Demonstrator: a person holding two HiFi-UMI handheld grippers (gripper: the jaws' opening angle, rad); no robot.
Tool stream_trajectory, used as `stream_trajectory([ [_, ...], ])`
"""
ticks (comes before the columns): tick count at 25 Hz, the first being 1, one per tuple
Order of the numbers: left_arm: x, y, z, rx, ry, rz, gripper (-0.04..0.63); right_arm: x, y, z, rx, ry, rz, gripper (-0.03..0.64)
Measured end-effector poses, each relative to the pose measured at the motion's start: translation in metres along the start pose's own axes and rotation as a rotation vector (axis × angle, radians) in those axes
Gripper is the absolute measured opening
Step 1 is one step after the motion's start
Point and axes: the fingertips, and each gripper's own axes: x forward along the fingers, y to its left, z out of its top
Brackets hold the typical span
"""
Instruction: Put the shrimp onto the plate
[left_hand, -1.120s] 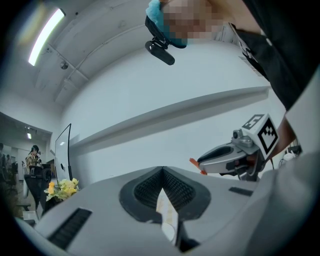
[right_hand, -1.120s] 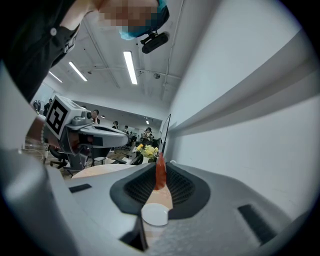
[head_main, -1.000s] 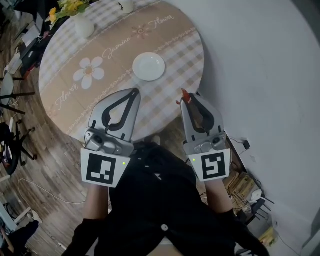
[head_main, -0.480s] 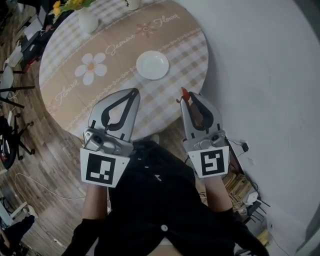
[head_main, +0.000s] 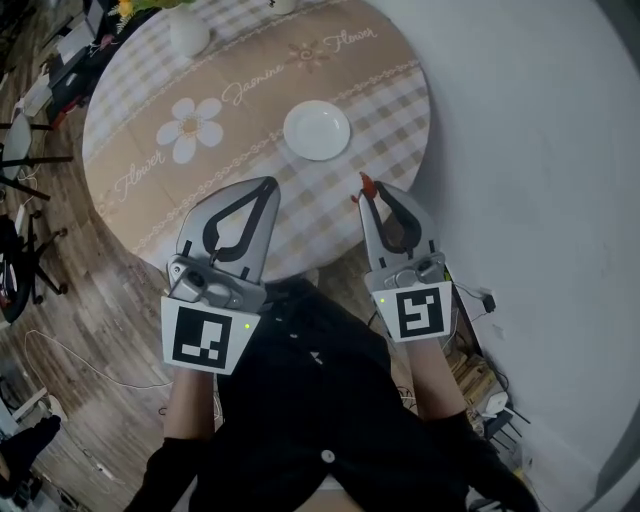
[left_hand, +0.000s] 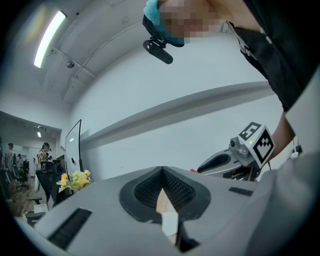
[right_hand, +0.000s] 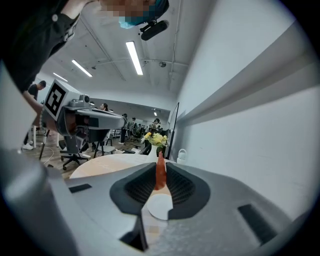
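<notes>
The right gripper is clamped on the orange-red shrimp, which pokes out past its jaw tips. The shrimp is held short of the white plate, on the person's side and a little to the plate's right. The plate lies on the round checked desk. The left gripper is near the plate's left, its jaws pressed together with nothing between them. A white vase stands well beyond the plate, to its far left.
</notes>
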Motion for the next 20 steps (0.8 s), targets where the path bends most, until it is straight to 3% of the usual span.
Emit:
stream_trajectory([
  [20, -0.004, 0.022, -0.028, -0.032, 0.06, 0.052, 0.002, 0.071, 0.002, -0.071, -0.001, 0.123, 0.077, 0.049],
])
